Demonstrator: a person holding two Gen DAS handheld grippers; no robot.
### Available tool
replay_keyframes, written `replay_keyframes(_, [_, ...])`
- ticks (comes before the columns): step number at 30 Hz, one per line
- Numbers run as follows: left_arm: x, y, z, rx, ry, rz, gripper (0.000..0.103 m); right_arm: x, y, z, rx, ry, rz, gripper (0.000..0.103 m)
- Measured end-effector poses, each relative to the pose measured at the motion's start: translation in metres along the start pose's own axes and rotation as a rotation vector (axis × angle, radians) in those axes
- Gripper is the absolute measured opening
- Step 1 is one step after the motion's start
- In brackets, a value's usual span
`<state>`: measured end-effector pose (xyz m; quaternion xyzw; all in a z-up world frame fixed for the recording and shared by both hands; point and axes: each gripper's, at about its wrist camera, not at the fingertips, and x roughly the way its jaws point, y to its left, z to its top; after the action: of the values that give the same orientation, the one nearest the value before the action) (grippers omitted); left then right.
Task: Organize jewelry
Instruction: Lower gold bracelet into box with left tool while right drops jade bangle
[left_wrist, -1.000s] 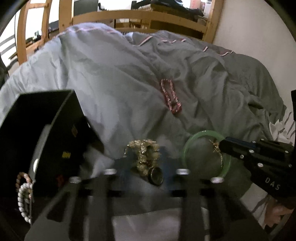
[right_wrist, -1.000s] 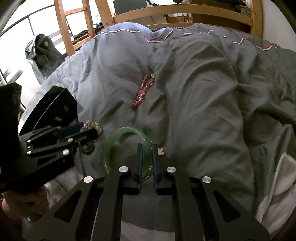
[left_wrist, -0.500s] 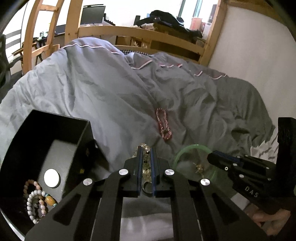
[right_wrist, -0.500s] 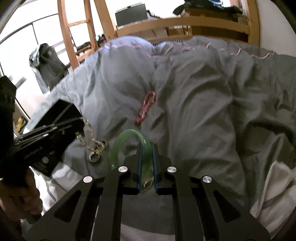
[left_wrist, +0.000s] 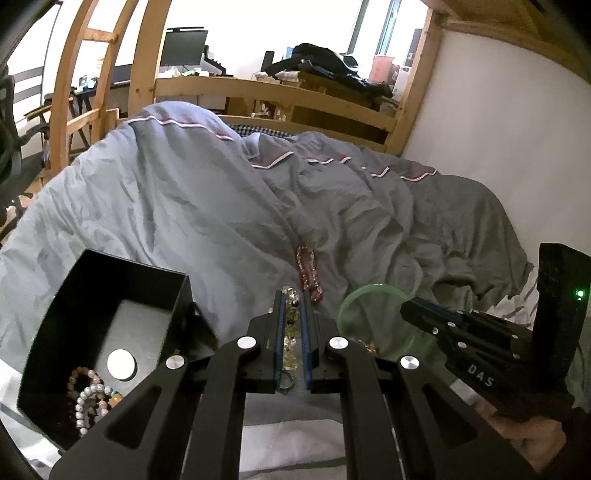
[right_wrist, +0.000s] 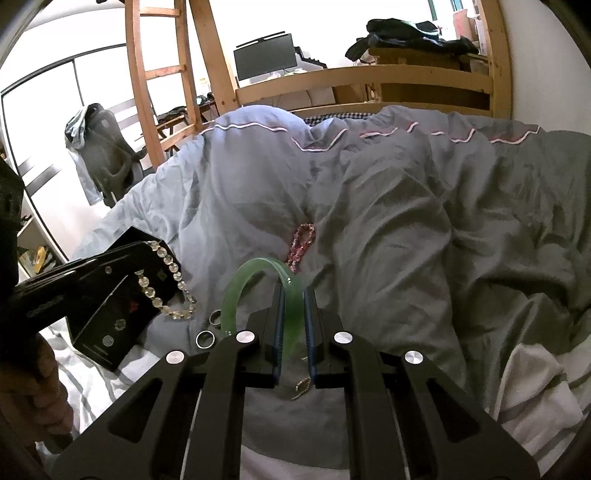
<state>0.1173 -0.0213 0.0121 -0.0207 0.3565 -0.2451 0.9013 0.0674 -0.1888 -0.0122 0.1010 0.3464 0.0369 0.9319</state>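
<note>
My left gripper (left_wrist: 291, 297) is shut on a strand of clear crystal beads (left_wrist: 290, 332), which hangs in loops from its tip (right_wrist: 166, 280) above the bed. Beside it on the left stands an open black box (left_wrist: 74, 295) with bead bracelets (left_wrist: 88, 398) inside. My right gripper (right_wrist: 293, 295) is shut on a green bangle (right_wrist: 251, 280), lifted on edge off the duvet; the left wrist view shows it as a ring (left_wrist: 351, 306). A pink bead bracelet (right_wrist: 301, 243) lies on the grey duvet farther back. Two rings (right_wrist: 205, 339) and a thin gold chain (right_wrist: 301, 387) lie near me.
The crumpled grey duvet (right_wrist: 406, 221) covers the whole bed, with white striped bedding (right_wrist: 535, 387) at the near edge. A wooden bed frame (left_wrist: 280, 99) and ladder stand behind, a white wall (left_wrist: 498, 129) on the right. A hand (left_wrist: 524, 435) holds each gripper.
Both grippers have risen off the duvet and tilted up. The left closed on the crystal strand and lifted it; the right raised the green bangle on edge.
</note>
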Motion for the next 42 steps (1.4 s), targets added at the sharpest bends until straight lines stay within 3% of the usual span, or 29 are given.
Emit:
replay_keyframes(11, [-0.042,0.005,-0.001,0.004,-0.024,0.052,0.008,-0.018,0.023,0.007,-0.045,-0.020,0.001,0.011])
replay_keyframes(24, [-0.093,0.039,0.008,-0.019,-0.076,0.153,0.008,-0.026,0.075,0.022,-0.116,-0.035,0.065,0.011])
replay_keyframes(42, [-0.112,0.084,0.008,-0.080,-0.076,0.267,0.008,-0.010,0.147,0.030,-0.177,-0.056,0.209,0.011])
